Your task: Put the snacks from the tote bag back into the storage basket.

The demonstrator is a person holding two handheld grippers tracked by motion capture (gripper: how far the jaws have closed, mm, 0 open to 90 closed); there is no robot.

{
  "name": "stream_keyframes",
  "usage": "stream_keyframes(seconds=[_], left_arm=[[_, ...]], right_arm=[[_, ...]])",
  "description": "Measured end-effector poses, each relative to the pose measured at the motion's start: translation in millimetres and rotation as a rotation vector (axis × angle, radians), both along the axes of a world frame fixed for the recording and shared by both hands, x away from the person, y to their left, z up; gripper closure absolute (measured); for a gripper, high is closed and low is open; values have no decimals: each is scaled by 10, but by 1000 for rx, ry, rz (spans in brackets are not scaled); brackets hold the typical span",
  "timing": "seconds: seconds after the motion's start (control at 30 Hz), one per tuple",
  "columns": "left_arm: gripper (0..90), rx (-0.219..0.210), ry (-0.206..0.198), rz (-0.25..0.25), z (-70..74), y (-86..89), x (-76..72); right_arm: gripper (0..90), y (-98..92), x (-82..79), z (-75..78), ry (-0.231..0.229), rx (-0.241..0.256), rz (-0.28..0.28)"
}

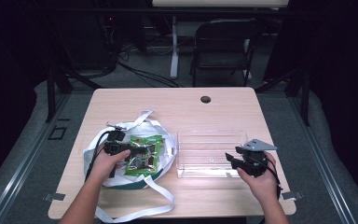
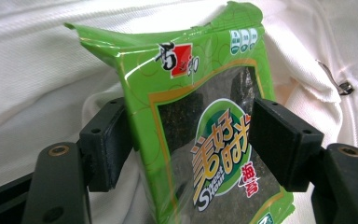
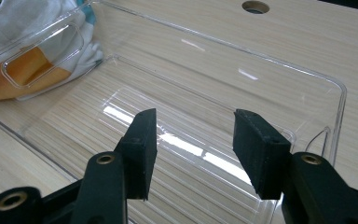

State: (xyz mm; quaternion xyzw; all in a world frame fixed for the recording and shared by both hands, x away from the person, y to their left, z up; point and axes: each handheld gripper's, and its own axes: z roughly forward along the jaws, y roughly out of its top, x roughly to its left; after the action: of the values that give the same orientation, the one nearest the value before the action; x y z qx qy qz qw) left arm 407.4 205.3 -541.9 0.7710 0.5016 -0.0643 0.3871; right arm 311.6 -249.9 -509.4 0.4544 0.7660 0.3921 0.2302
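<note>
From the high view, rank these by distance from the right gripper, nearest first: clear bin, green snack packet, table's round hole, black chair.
1. Clear bin: directly beside the right gripper, to its left.
2. Green snack packet: left of the bin, on the white bag.
3. Round hole: near the table's far edge.
4. Black chair: beyond the table.

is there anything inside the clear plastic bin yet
No, the clear plastic bin is bare inside, with the wood table grain showing through under the open right hand-held gripper.
</note>
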Motion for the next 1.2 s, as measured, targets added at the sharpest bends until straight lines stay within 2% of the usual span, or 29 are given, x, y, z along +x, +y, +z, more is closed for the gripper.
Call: stream_keyframes(seconds=[0.3,0.4,0.63,0.87,1.2], left_arm=[[338,-9,10,-8,-22,-26,12],[374,-8,-11,-21,6,-27,-13],[435,-43,-54,-45,110,-18,-91],[495,-67,-94,-96,202,22,-155],[576,-36,-140,-159,299,10,-232]], right_arm=[[498,12,0,-6,-2,-2,4],[499,13,-3,-5,-5,4,1],[499,12,-3,-5,-9,5,1],[499,14,0,-8,-5,-1,4],[499,18,2,-13,-6,-3,8]])
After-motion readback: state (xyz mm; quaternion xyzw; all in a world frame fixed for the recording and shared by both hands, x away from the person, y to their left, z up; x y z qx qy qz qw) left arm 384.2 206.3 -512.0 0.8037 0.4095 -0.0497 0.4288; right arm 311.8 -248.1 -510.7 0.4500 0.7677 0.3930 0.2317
